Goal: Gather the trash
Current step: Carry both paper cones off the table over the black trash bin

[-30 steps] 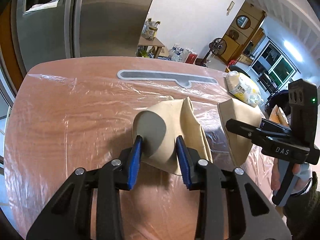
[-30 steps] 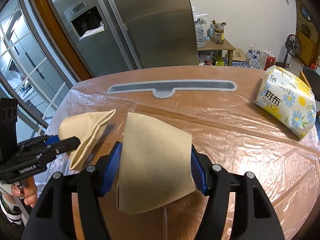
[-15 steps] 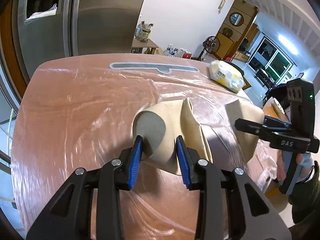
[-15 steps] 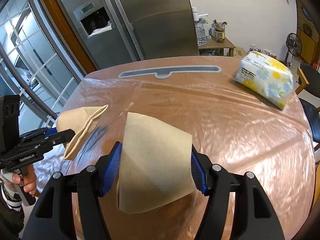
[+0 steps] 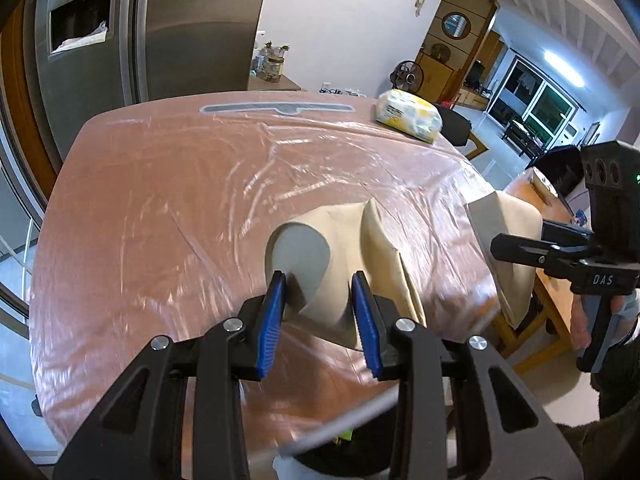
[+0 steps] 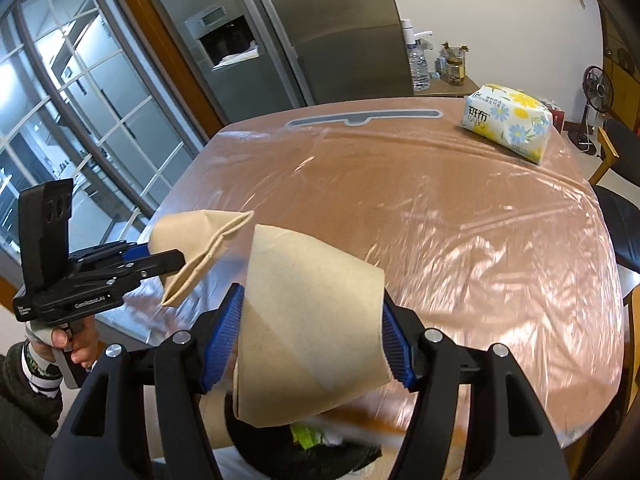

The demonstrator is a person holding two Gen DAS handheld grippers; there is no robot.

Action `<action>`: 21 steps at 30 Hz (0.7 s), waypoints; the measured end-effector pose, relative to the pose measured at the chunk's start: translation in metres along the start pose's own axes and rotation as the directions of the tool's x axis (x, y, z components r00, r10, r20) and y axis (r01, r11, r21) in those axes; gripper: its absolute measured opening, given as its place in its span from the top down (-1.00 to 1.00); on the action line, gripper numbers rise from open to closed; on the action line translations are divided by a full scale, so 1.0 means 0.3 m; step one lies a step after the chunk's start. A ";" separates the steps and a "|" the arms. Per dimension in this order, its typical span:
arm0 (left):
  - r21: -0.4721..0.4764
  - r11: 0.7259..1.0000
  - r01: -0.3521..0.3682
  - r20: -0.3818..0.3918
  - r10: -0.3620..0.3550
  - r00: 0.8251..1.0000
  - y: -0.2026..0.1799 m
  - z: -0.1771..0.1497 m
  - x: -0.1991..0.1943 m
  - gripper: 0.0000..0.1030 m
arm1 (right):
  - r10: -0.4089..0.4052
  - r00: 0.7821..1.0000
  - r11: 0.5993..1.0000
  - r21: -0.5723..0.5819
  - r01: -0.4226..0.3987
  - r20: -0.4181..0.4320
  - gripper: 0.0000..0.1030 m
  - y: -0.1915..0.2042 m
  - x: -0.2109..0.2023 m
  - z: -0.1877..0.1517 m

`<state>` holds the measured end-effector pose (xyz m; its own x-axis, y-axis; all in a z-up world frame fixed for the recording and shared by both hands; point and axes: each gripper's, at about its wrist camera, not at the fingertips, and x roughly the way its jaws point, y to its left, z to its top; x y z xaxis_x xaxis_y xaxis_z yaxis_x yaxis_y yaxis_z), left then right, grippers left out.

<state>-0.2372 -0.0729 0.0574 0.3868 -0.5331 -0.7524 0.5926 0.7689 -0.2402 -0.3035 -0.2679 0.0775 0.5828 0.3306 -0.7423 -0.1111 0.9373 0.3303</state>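
Table edge [image 6: 592, 420] below | bin [image 6: 312, 456] beyond | tabletop mostly bare

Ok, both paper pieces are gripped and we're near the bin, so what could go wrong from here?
1. The right gripper holds its brown paper only partly above the bin; released now, it might catch the table edge.
2. The left gripper pinches only a fold of its crumpled paper, which may slip out.
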 end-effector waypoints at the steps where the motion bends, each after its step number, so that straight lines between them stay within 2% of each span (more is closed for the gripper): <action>1: 0.004 1.000 0.000 -0.002 0.000 1.000 -0.011 -0.013 -0.009 0.34 | 0.004 1.000 1.000 -0.004 -0.004 -0.003 -0.21 0.008 -0.009 -0.014; 3: 0.011 1.000 -0.001 -0.006 0.001 1.000 -0.030 -0.042 -0.031 0.45 | 0.012 1.000 1.000 -0.012 -0.012 -0.014 -0.21 0.022 -0.024 -0.046; 8: 0.016 1.000 -0.002 -0.034 0.003 0.999 -0.049 -0.107 -0.033 0.46 | 0.020 0.998 1.000 -0.003 -0.020 -0.055 -0.21 0.035 -0.012 -0.110; 13: -0.032 0.999 0.035 -0.071 -0.037 0.997 -0.035 -0.099 0.055 0.49 | 0.022 0.997 1.000 -0.014 -0.023 -0.069 -0.21 0.057 0.034 -0.120; 16: 0.027 1.000 0.012 -0.084 -0.010 0.996 -0.062 -0.102 0.058 0.48 | 0.028 0.997 0.999 -0.022 -0.029 -0.070 -0.21 0.071 0.037 -0.119; 21: 0.028 1.000 0.009 -0.109 -0.006 0.994 -0.061 -0.098 0.078 0.41 | 0.019 0.997 0.999 -0.032 -0.021 -0.071 -0.21 0.073 0.037 -0.124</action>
<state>-0.2598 -0.0890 0.0262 0.3040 -0.4964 -0.8132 0.6158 0.7537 -0.2299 -0.3294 -0.2397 0.0548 0.5218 0.3555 -0.7755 -0.1497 0.9331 0.3270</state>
